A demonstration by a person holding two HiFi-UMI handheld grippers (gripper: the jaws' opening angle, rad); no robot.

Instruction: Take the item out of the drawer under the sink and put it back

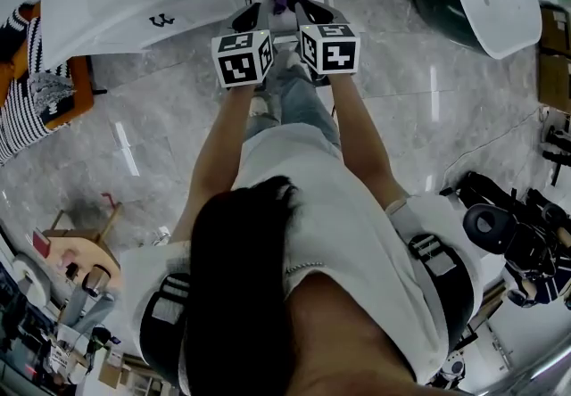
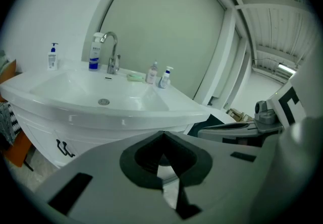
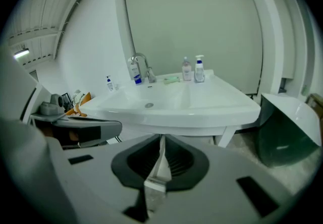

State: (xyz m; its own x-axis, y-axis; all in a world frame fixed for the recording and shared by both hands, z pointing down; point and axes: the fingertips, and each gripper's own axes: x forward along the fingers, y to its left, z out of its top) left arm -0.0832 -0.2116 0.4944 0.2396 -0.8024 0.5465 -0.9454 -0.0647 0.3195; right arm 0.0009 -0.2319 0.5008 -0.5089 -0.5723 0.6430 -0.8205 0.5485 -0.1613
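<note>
Left gripper (image 2: 162,134): fingers closed together, nothing between | right gripper (image 3: 161,140): fingers closed together, nothing between | sink (image 2: 126,116): lay ahead of both fingertips, apart | cabinet front (image 2: 38,129) beneath, black handle (image 2: 63,148): left of and beyond left fingertips, untouched | item: could not be seen in any view

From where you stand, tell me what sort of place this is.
Likely a bathroom display in a lab or showroom: a white sink with chrome tap, soap bottles on its rim, and stray equipment on the tiled floor.
</note>
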